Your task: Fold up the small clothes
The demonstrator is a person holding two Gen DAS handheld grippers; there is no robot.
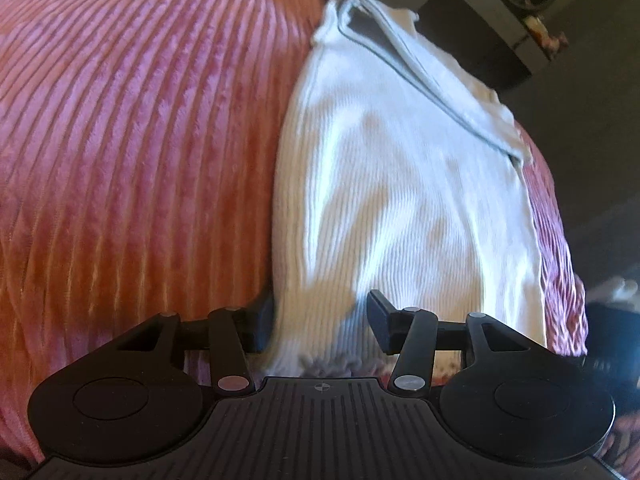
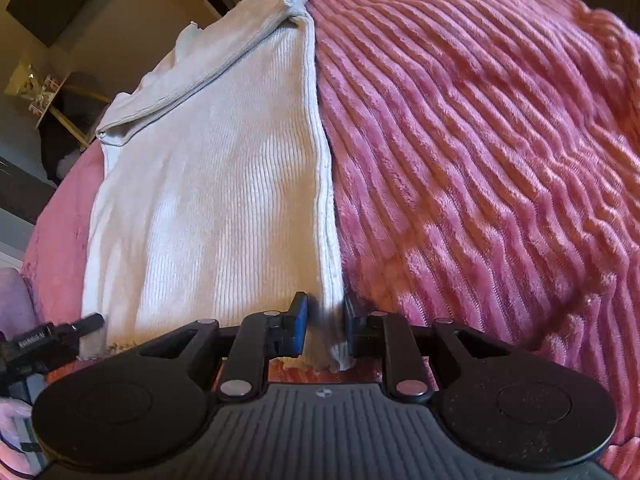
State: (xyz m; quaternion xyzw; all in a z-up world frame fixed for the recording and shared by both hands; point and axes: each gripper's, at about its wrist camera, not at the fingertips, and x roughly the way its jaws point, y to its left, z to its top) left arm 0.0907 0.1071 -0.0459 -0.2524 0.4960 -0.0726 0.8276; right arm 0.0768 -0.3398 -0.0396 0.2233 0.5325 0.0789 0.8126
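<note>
Ribbed white knit garment [image 1: 400, 184] lies flat on a pink plush blanket [image 1: 132, 140] with thick, soft ridges running across it. I see the garment folded to a long, narrow shape; a sleeve with a grey-looking edge lies diagonally over its far part. Its near hem is a little frayed and wavy.

My left gripper [image 1: 320, 326] stands wide, with the black fingers on either side of one corner of the near hem. One finger [image 1: 262, 326] is at the garment's side edge, the other finger [image 1: 378, 326] is over the cloth. I cannot tell whether they touch the fabric.

My right gripper [image 2: 326, 330] is narrow, and its blue-padded fingers [image 2: 300, 330] pinch the other corner of the hem, along the stitched side seam. In the right wrist view, the left gripper's tip [image 2: 86, 325] is at the opposite corner.
</note>
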